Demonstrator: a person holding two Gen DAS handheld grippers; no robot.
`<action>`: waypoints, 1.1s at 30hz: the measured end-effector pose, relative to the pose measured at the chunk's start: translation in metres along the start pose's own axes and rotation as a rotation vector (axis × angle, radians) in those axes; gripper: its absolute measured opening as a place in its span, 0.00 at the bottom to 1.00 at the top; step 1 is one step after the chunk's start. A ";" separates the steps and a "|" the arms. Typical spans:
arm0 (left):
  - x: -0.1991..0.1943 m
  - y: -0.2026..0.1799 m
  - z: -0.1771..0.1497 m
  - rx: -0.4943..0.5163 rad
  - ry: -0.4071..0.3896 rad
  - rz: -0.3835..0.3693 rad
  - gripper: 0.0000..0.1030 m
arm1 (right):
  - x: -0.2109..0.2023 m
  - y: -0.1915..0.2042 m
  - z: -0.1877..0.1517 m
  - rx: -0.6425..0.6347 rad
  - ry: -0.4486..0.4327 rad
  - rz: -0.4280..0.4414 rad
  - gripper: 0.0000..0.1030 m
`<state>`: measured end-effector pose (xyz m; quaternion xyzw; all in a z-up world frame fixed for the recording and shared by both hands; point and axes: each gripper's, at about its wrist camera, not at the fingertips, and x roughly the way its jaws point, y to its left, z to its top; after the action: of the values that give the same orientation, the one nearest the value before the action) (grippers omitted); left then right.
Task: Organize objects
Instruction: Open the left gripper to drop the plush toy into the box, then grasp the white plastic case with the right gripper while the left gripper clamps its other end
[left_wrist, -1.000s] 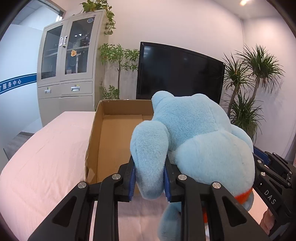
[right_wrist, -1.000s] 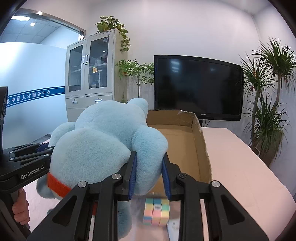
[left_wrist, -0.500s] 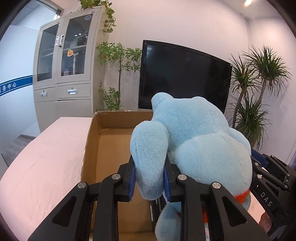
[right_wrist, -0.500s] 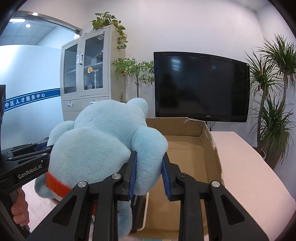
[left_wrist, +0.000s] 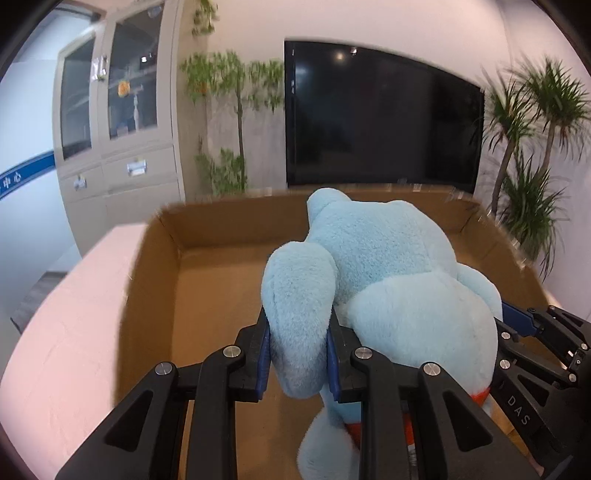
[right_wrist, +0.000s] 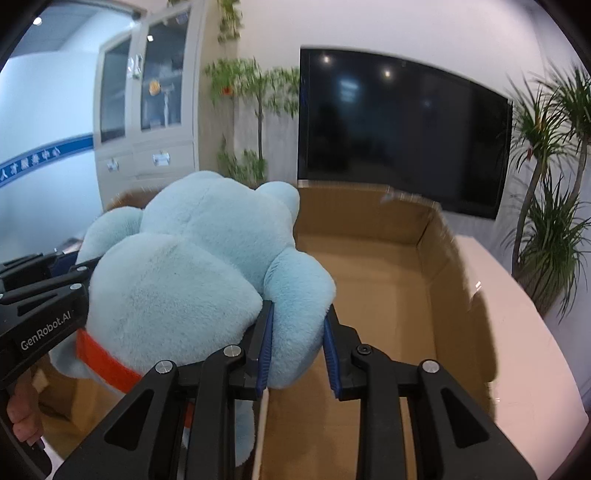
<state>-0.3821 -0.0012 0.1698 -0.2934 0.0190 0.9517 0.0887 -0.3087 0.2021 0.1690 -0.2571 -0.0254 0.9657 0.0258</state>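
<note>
A light blue plush toy with an orange band hangs over the open cardboard box, carried by both grippers. My left gripper is shut on one of its soft limbs. My right gripper is shut on the other limb of the plush toy. In the left wrist view the right gripper shows at the right edge. The box has a bare brown floor where it shows. A hand grips the left tool's handle at the lower left of the right wrist view.
The box stands on a pale pink table. Behind it are a large black screen, a grey glass-door cabinet and potted plants against the white wall.
Both grippers have carried the plush toy forward from in front of the box to over its inside. The box looms much larger, and the coloured cube below is out of view.
</note>
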 end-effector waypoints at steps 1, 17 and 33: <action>0.008 -0.001 -0.003 0.001 0.026 0.005 0.20 | 0.008 0.000 -0.003 -0.009 0.033 -0.007 0.23; -0.075 0.007 -0.020 -0.082 0.077 -0.068 0.64 | -0.073 -0.046 -0.018 0.032 0.157 0.003 0.53; -0.146 -0.089 -0.210 0.037 0.343 -0.257 0.65 | -0.134 -0.078 -0.203 0.069 0.388 0.071 0.60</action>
<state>-0.1309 0.0454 0.0791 -0.4493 0.0138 0.8683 0.2099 -0.0890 0.2791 0.0646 -0.4383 0.0225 0.8985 0.0049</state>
